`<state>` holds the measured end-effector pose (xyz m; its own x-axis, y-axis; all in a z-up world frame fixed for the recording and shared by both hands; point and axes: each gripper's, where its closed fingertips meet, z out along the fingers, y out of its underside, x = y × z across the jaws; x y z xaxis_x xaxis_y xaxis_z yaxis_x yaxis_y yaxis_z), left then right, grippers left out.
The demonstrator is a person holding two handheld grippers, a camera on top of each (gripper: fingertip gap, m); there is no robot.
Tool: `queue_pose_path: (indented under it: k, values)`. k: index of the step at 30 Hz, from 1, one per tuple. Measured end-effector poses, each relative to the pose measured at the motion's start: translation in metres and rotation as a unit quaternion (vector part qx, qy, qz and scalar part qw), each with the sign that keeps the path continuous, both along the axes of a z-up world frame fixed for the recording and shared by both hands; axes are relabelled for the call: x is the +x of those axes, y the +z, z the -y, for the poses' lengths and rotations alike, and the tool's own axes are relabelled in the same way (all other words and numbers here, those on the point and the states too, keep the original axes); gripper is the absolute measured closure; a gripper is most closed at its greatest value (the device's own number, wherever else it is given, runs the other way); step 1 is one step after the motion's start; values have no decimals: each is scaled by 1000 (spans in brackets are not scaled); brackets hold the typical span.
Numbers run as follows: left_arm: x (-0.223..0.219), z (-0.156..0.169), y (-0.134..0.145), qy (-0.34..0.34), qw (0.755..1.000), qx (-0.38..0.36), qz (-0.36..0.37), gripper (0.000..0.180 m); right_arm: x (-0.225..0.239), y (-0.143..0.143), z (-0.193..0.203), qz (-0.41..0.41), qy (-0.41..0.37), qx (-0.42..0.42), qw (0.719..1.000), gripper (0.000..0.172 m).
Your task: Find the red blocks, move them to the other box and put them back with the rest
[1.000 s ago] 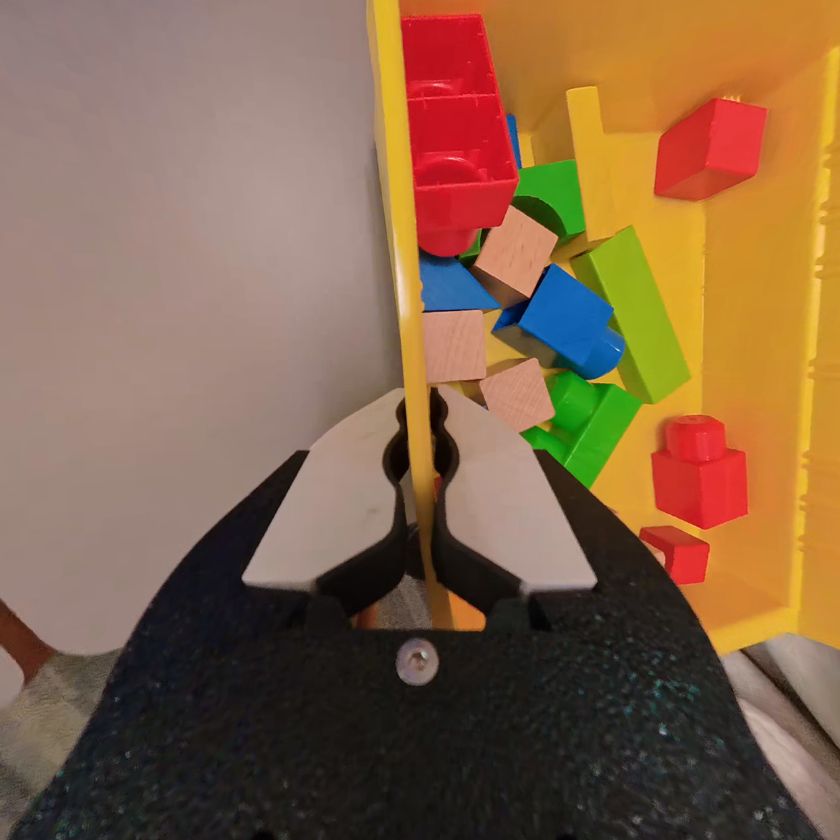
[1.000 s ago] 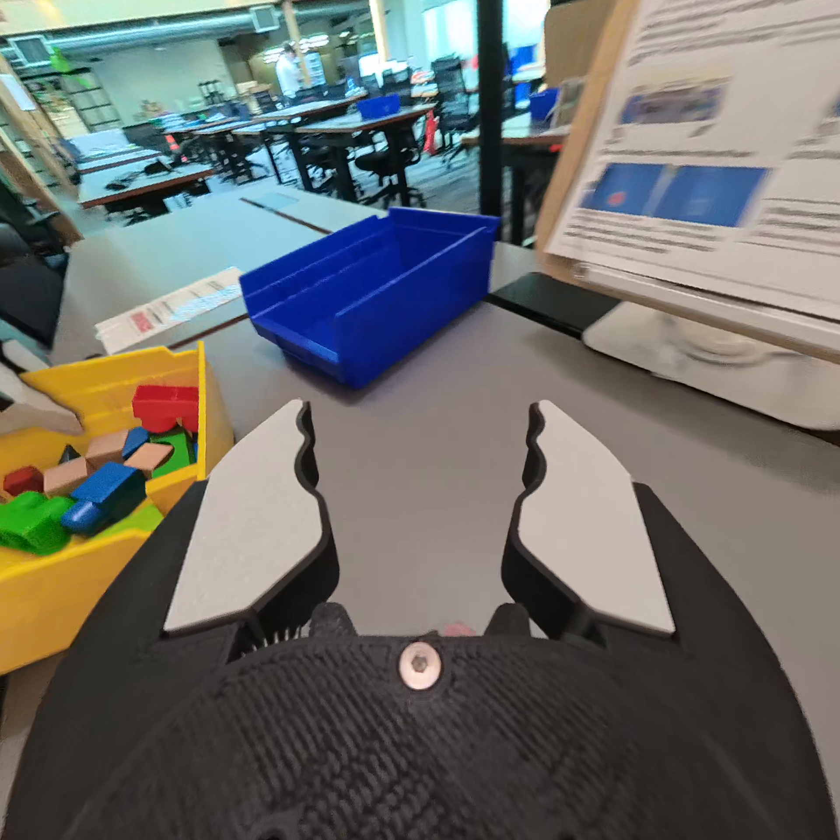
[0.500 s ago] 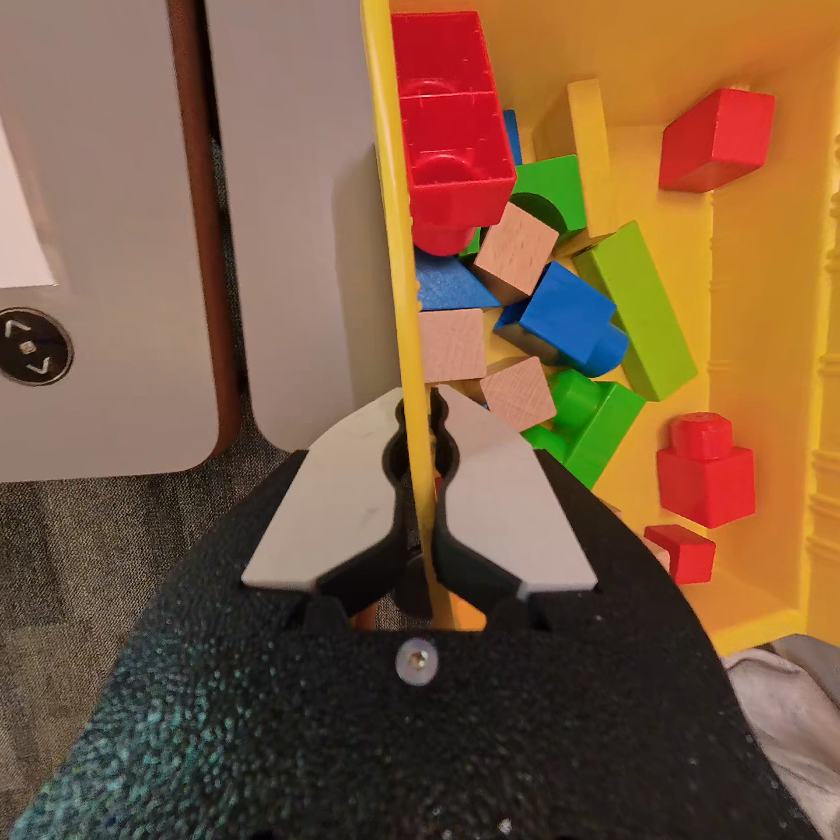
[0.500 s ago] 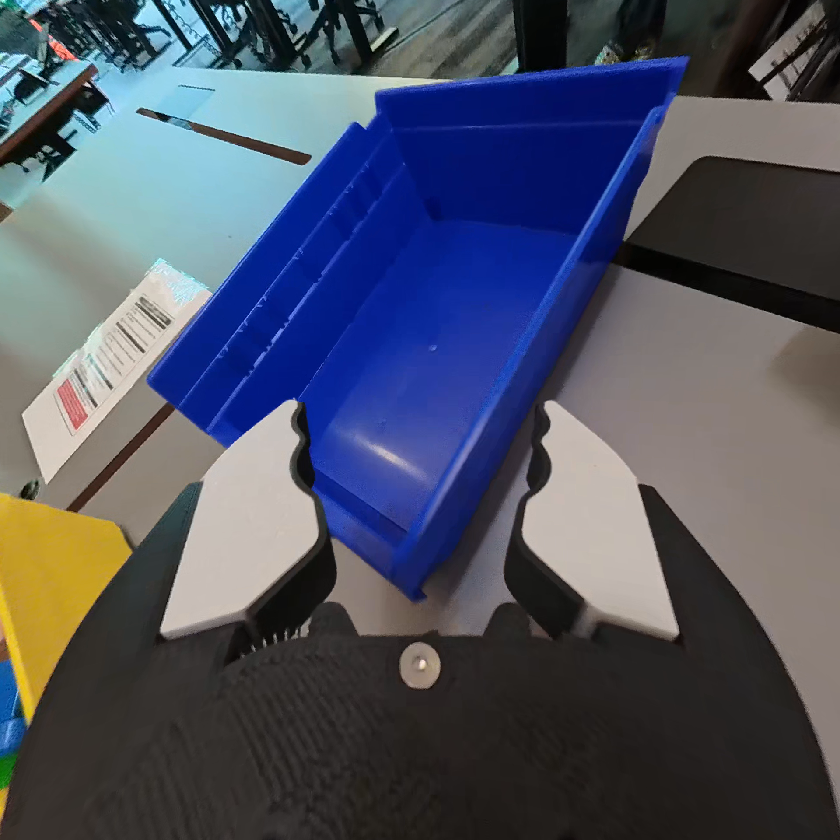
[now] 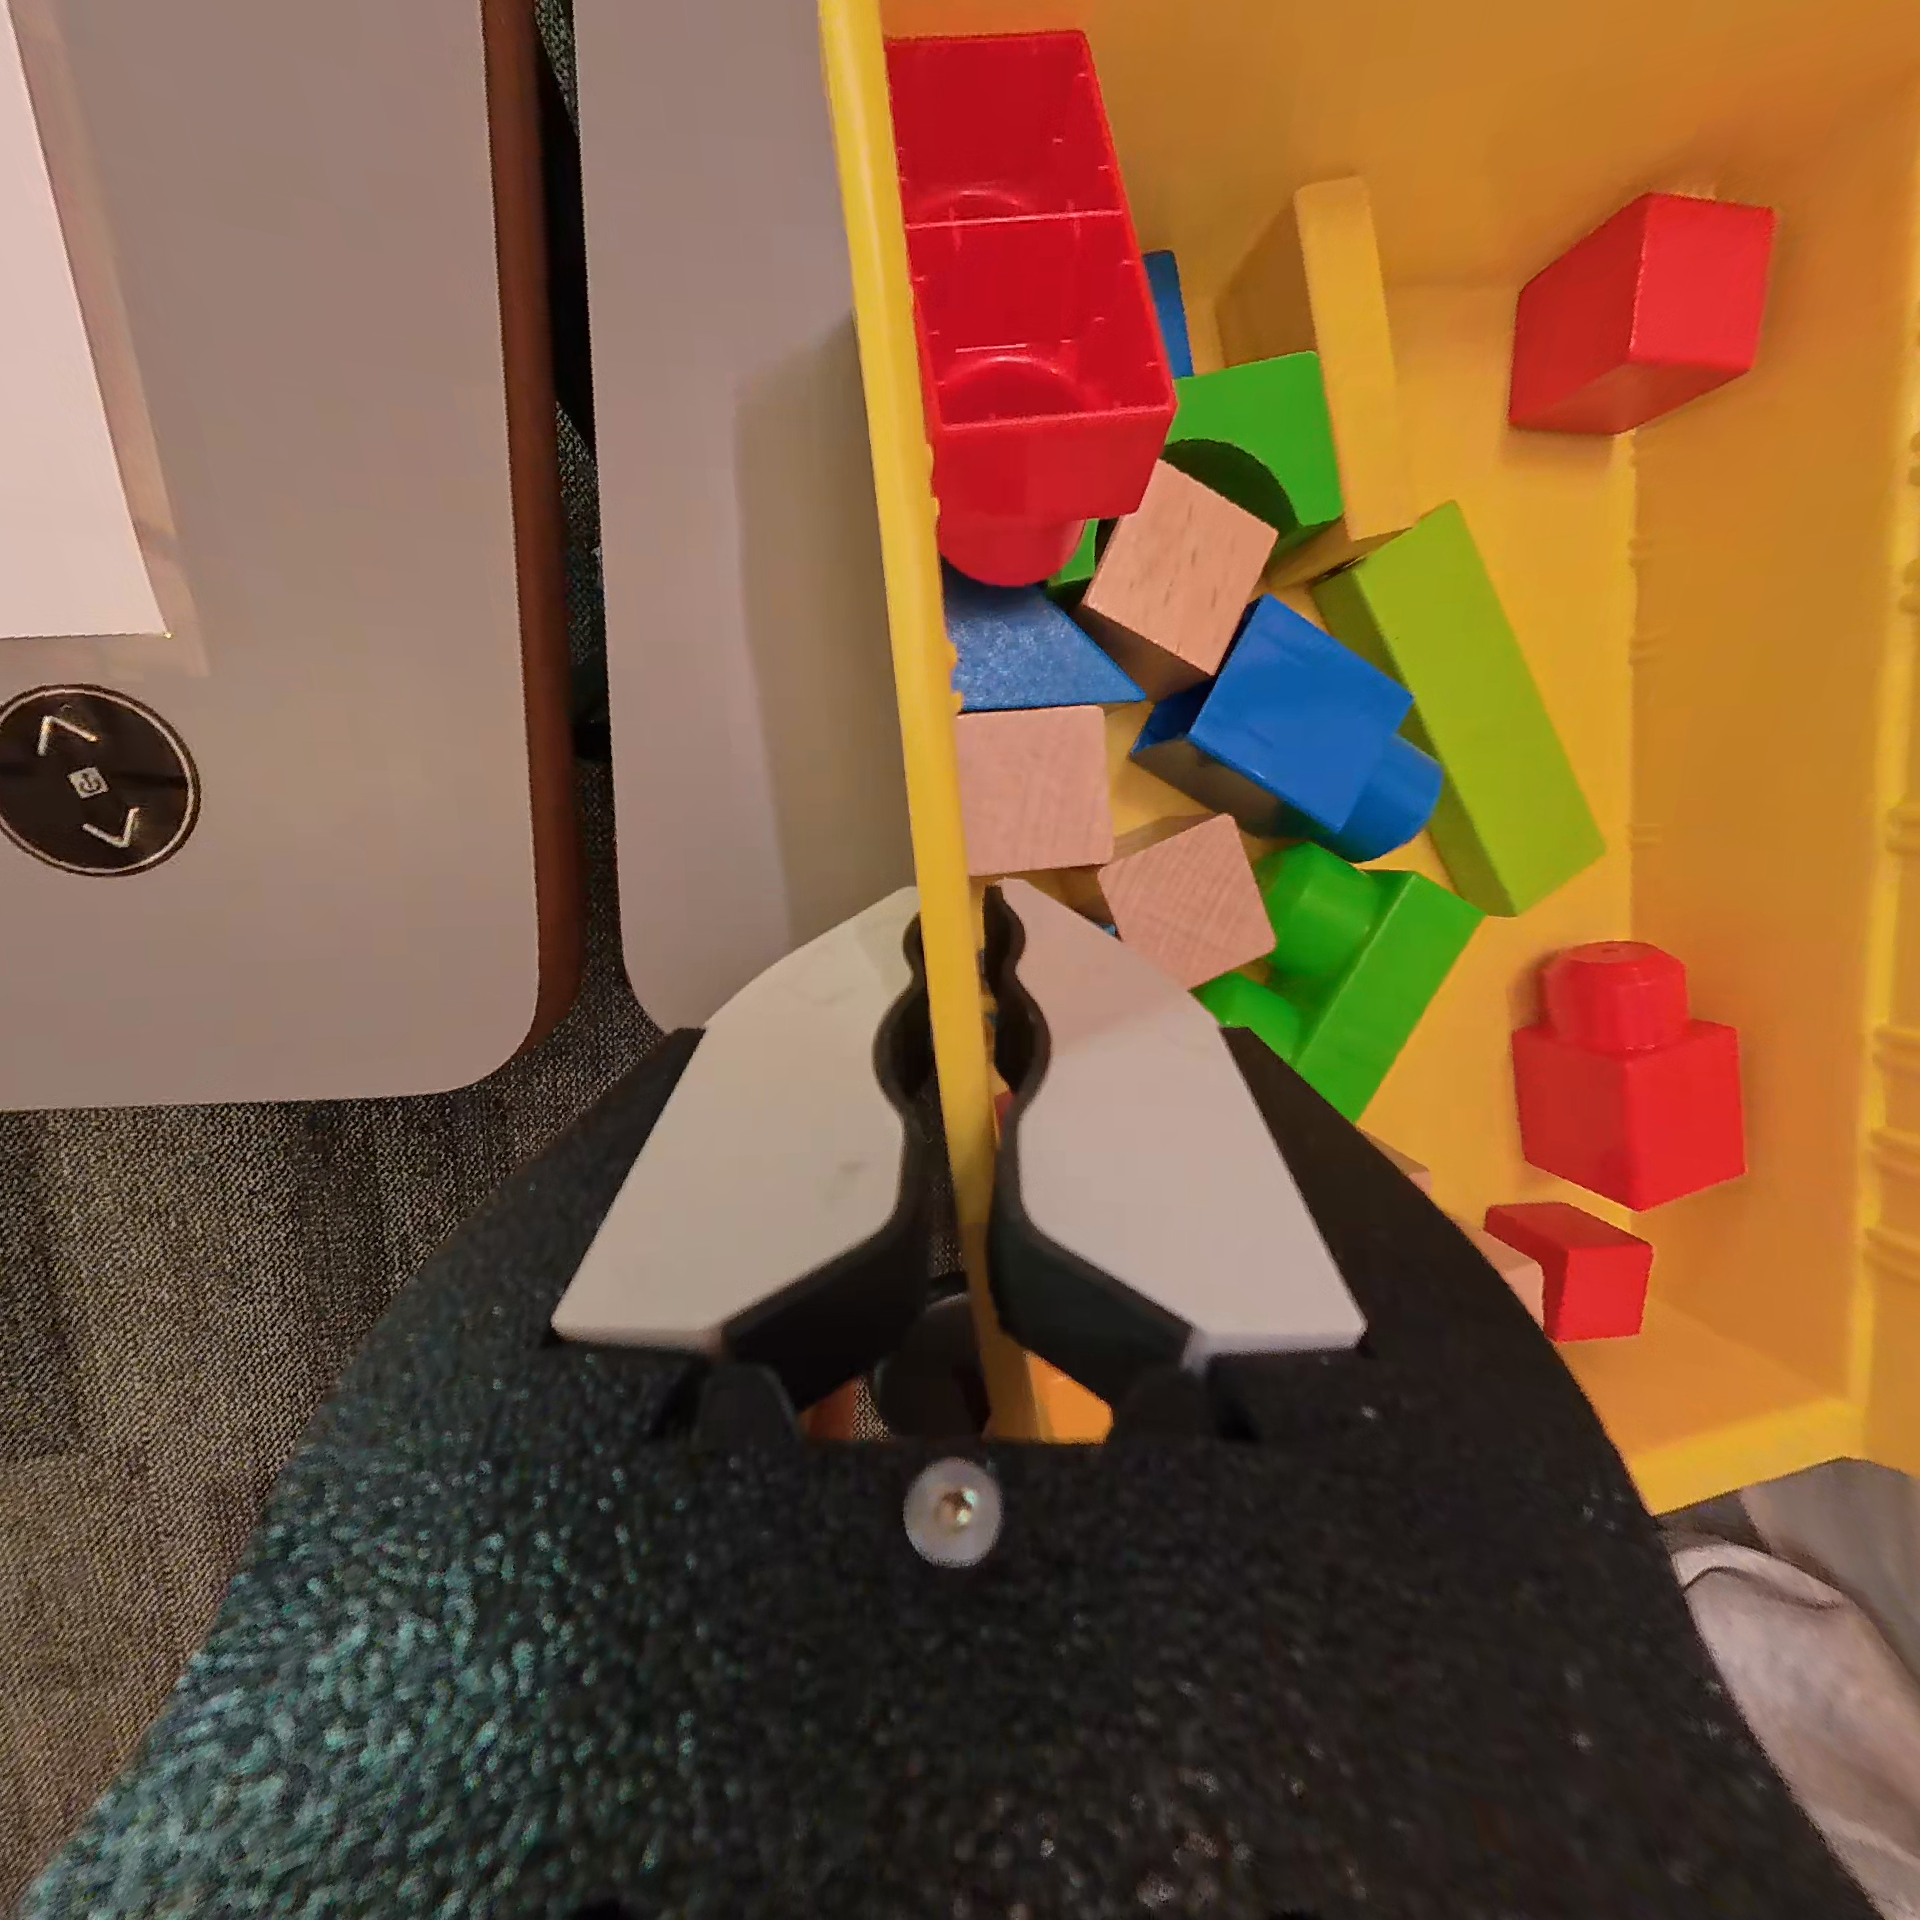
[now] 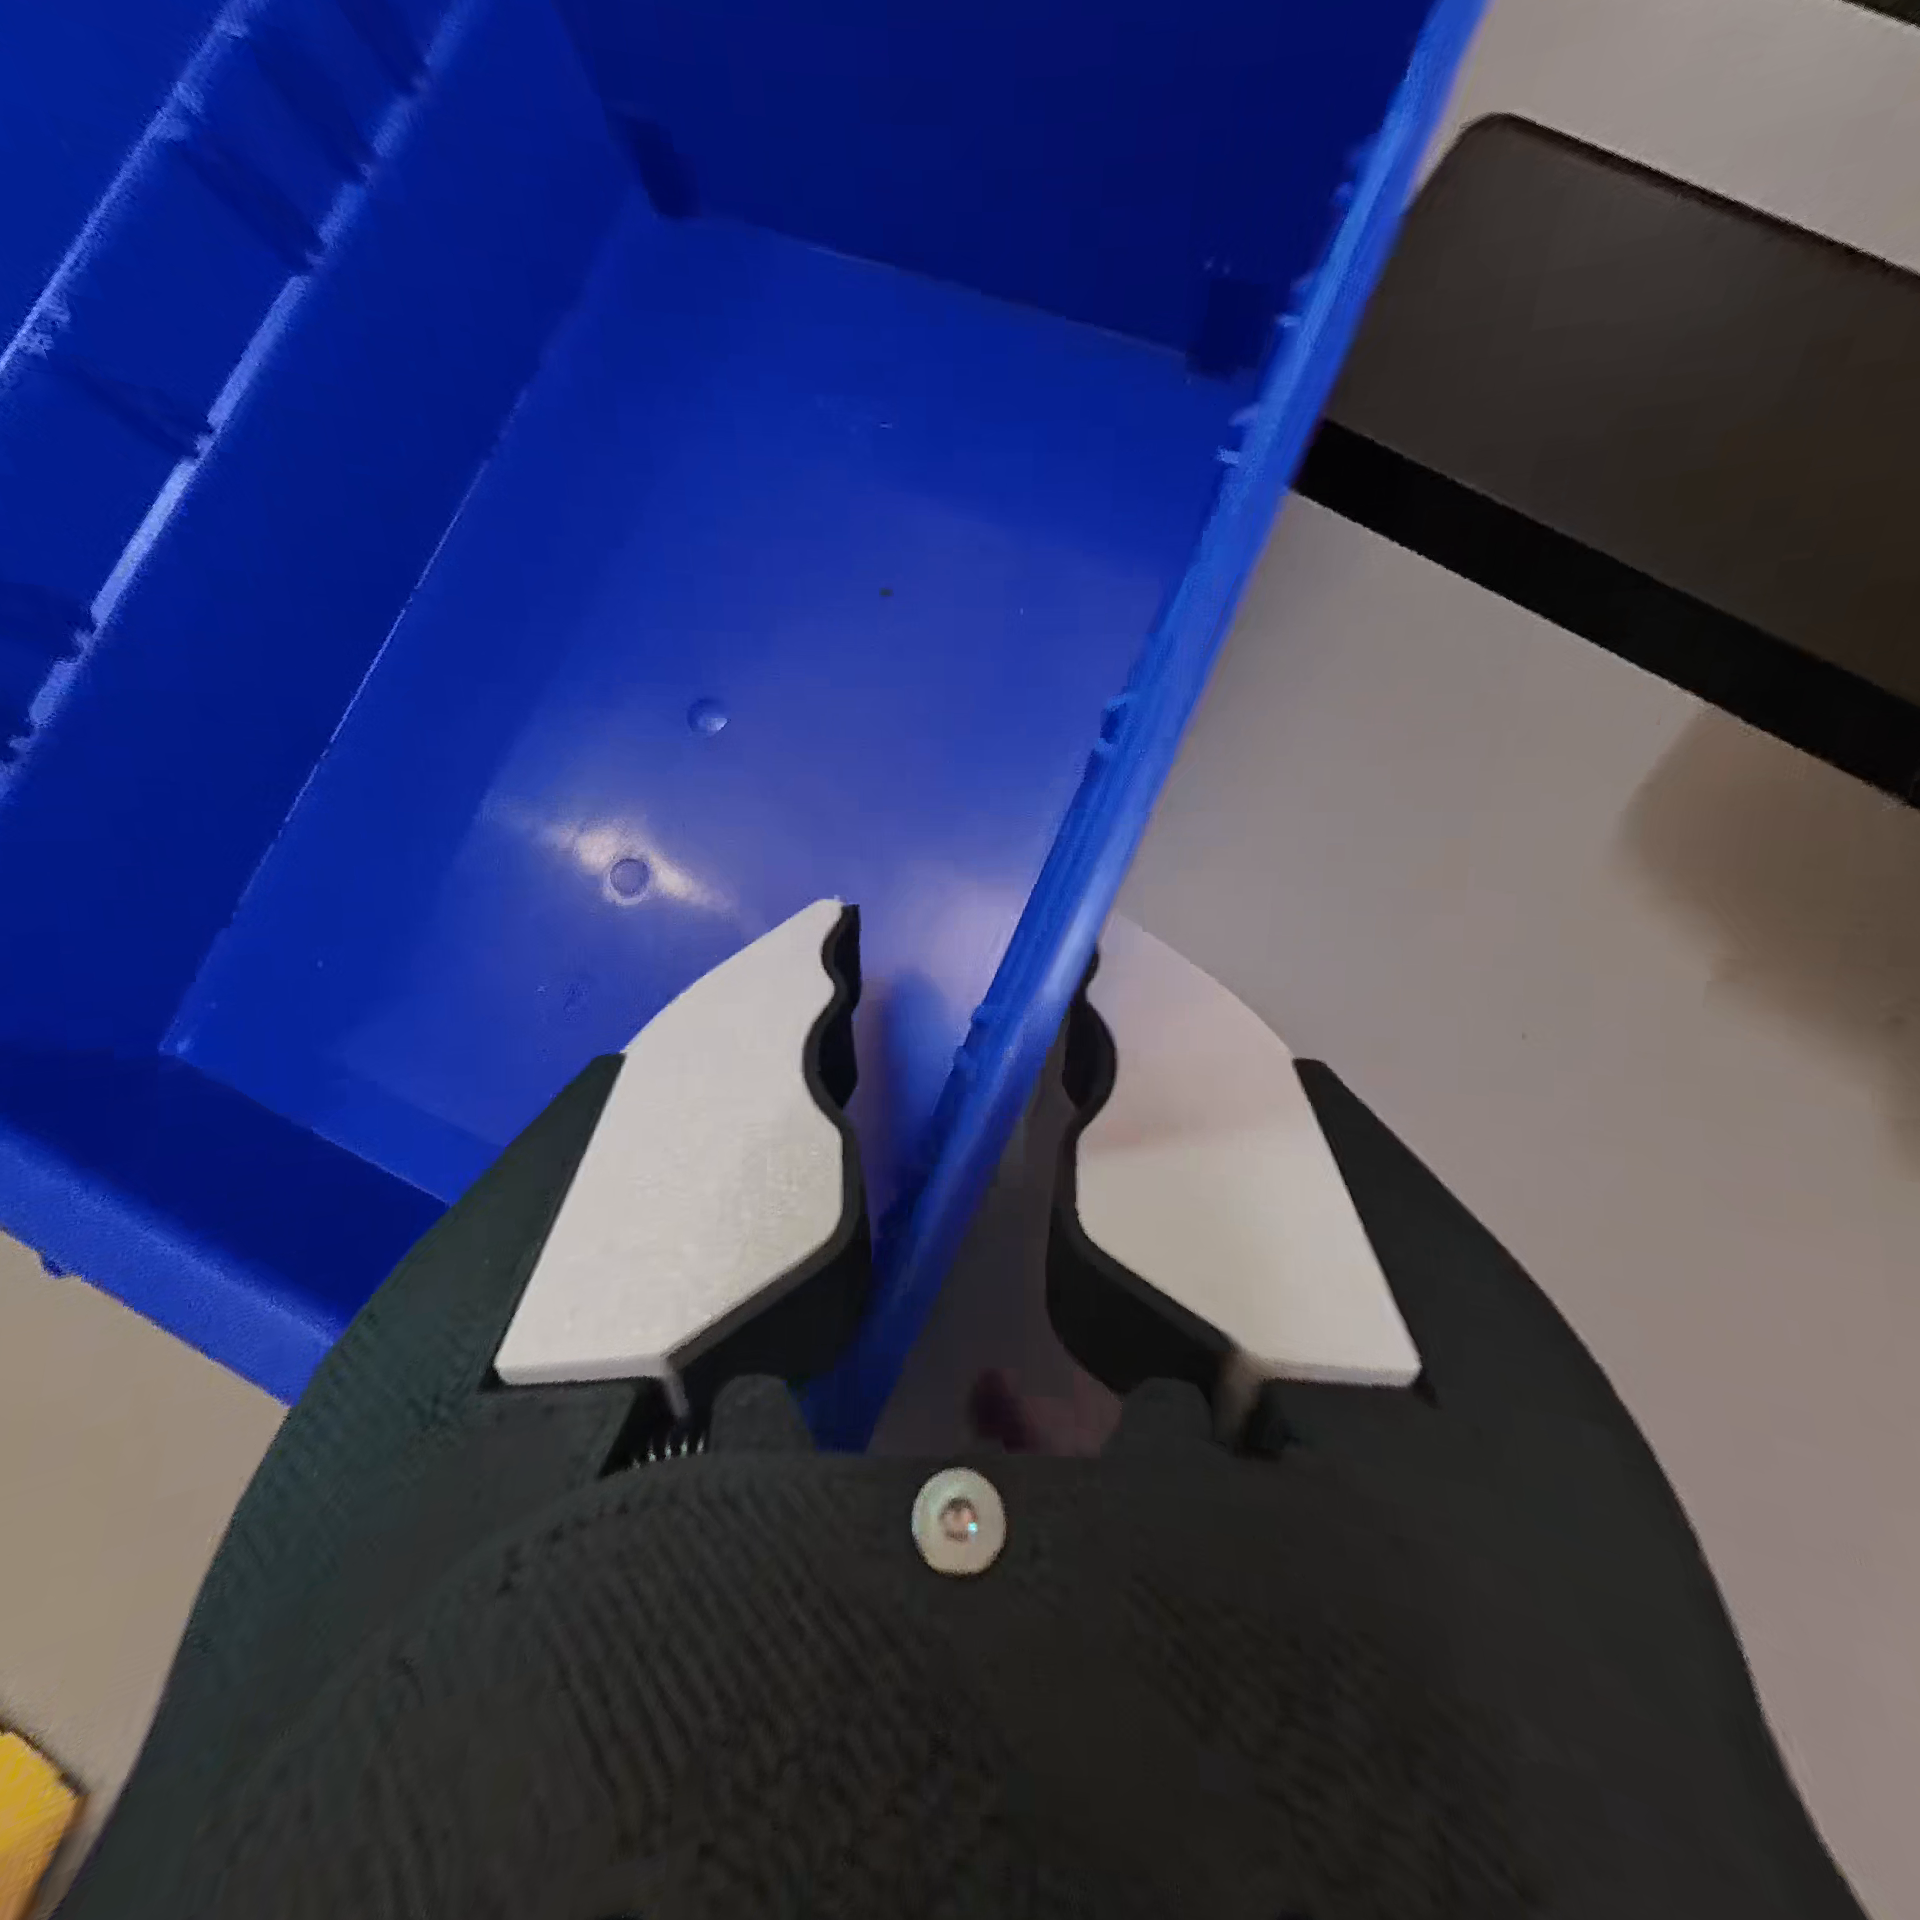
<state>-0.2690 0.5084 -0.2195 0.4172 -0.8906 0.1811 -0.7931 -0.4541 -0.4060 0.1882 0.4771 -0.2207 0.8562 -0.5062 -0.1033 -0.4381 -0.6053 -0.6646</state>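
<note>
The left tool (image 5: 951,1049) pinches the thin side wall of the yellow box (image 5: 1766,727), one finger outside and one inside, pads pressed on the plastic; the box is tipped, with grey surface (image 5: 312,520) and carpet beside it. Inside lie the red blocks: a large hollow brick (image 5: 1023,301) against the gripped wall, a cube (image 5: 1642,312), a studded block (image 5: 1626,1101) and a small piece (image 5: 1574,1283) apart on the bare floor, among green, blue and wooden blocks (image 5: 1184,571). The right tool (image 6: 961,1039) straddles the blue box's (image 6: 727,520) side wall, fingers partly spread; the inner pad stands clear of it.
</note>
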Motion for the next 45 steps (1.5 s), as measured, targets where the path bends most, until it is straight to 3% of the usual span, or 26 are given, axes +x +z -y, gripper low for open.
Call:
queue_pose_path:
  k: [6, 12, 19, 24, 30, 36, 40, 45]
  values:
    - [1, -1, 0, 3, 1000, 2, 0, 173, 1, 5, 13, 22, 25, -34, 999, 142]
    - [5, -5, 0, 7, 1000, 1, 1, 174, -3, 58, 68, 1, 114, 12, 993, 140]
    - [28, -11, 1, 11, 1000, 2, -5, 173, 10, 155, 224, 20, 153, 130, 979, 140]
    - [65, -15, 2, 3, 1000, 2, -11, 173, 62, 179, 372, 45, 99, 145, 983, 140]
    - [126, -21, 0, -1, 1000, -8, -2, 173, 149, 143, 548, 27, -77, 148, 986, 139]
    - [189, -36, 2, -11, 1000, -2, -14, 173, 210, 95, 687, -7, -189, 143, 971, 138]
    - [227, -52, 6, -18, 1000, 6, -25, 173, 236, 71, 747, -10, -227, 127, 966, 138]
    - [272, -76, 9, -22, 999, 12, -31, 173, 250, 41, 764, -32, -205, 97, 973, 138]
